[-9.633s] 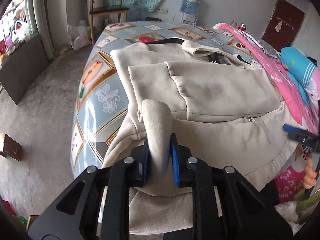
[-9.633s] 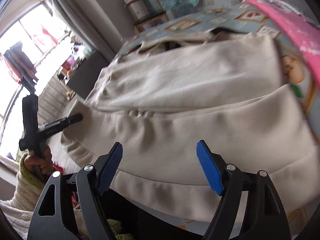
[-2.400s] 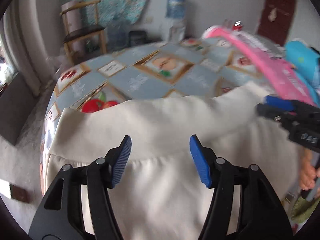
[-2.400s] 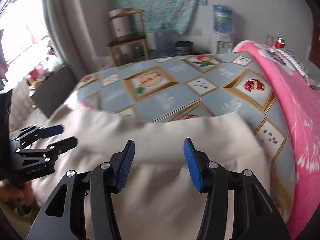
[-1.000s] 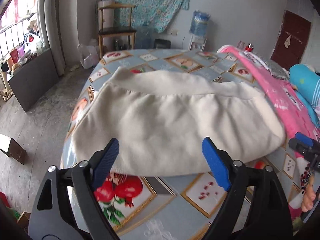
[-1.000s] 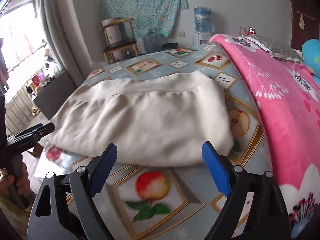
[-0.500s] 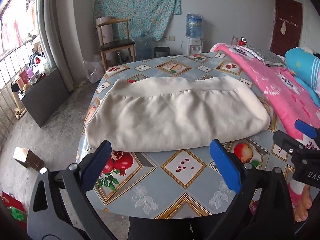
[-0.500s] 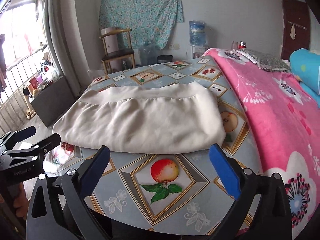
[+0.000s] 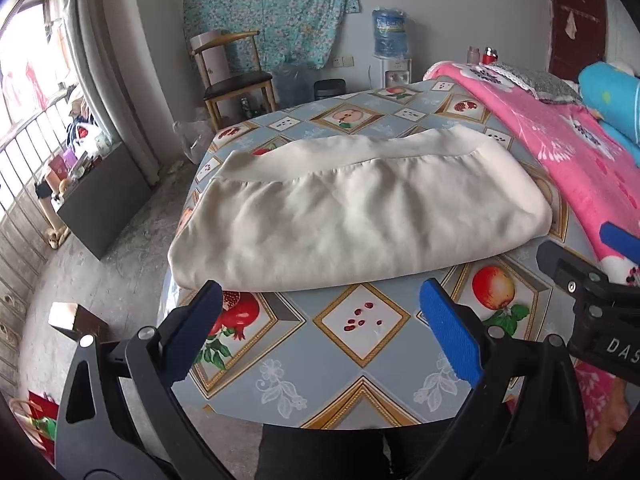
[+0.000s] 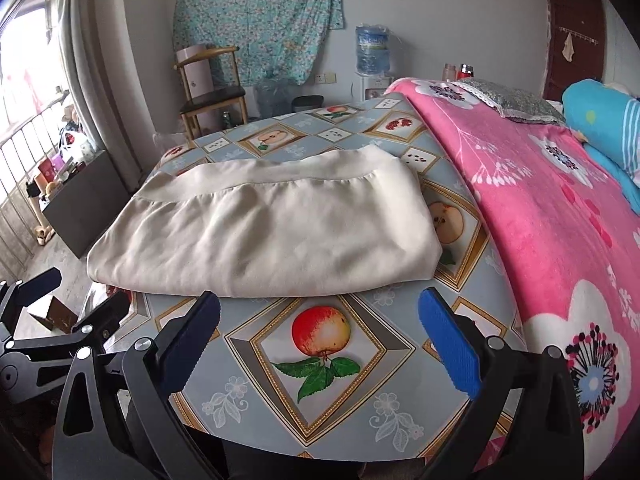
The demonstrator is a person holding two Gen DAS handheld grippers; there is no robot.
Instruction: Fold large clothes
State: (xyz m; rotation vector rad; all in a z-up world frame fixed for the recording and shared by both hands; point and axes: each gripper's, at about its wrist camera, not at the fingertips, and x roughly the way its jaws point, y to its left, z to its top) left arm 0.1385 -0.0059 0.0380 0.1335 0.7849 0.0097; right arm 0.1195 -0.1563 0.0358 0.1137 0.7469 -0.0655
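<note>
A cream sweatshirt (image 9: 360, 216) lies folded into a flat rectangle on the fruit-patterned tablecloth (image 9: 360, 344), its ribbed hem along the far edge. It also shows in the right wrist view (image 10: 264, 236). My left gripper (image 9: 320, 332) is open and empty, held back above the table's near edge, short of the garment. My right gripper (image 10: 320, 332) is open and empty too, likewise above the near edge. The right gripper shows at the right edge of the left wrist view (image 9: 600, 264); the left one shows at the left edge of the right wrist view (image 10: 44, 320).
A pink flowered blanket (image 10: 560, 208) covers the table's right side, with blue bedding (image 10: 600, 120) beyond. A wooden chair (image 9: 236, 76) and water dispenser (image 9: 390, 40) stand by the far wall. A dark cabinet (image 9: 100, 204) and small box (image 9: 72, 316) sit on the floor at left.
Both grippers let go of the sweatshirt after folding it and have drawn back toward me and upward. In the last half second they barely moved; the garment lies still.
</note>
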